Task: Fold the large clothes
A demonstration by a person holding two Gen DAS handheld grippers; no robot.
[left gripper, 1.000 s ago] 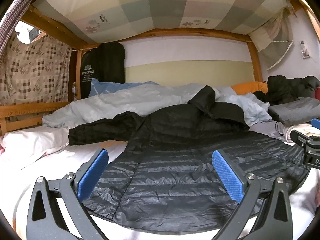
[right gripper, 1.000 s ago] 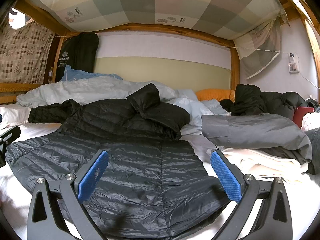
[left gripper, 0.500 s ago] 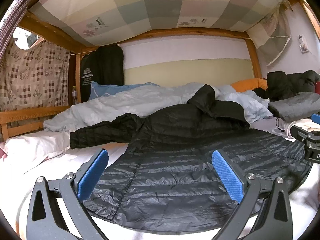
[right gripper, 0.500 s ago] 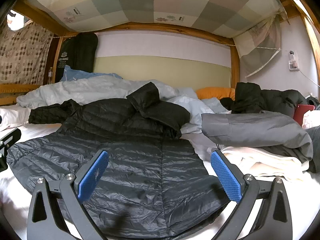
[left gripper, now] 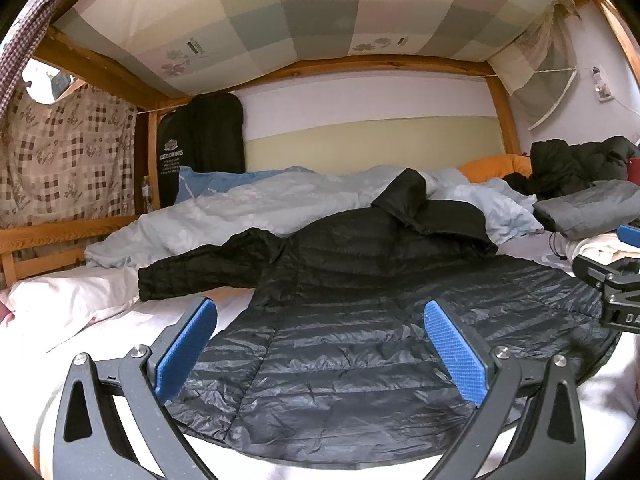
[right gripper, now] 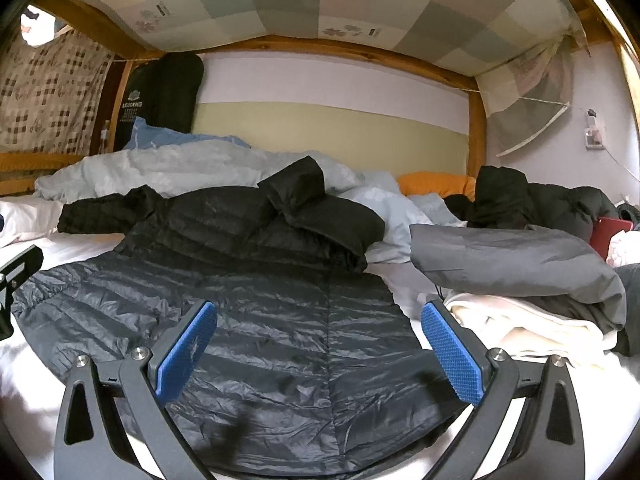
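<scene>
Left wrist view: your left gripper [left gripper: 320, 356] hangs over the hem end of the jacket [left gripper: 360, 320], fingers wide apart, nothing between the blue pads [left gripper: 186, 354]. The jacket lies spread on the bed [left gripper: 100, 324], hem toward you, hood [left gripper: 424, 208] bunched at the far end against the duvet [left gripper: 248, 208], one sleeve [left gripper: 200, 268] thrown out to the left. Over on the right wrist view, your right gripper [right gripper: 318, 354] hovers above the other half of the hem, fingers just as far apart, holding nothing.

So the fold looks not yet begun, and you're lined up for the first grab. My read: take the sleeve or a side edge first, not the middle panel. That shell looks slick and puffy, so bite deep past the seam and pinch both layers, or the pads may slide off.

Watch the right side. The grey coat [right gripper: 512, 256] and the white pile [right gripper: 520, 324] under it sit just beside the jacket's edge, so come in low and from your side so you don't snag them. Bring the sleeve across flat, and smooth as you go, since trapped air will puff the fold open again.
</scene>
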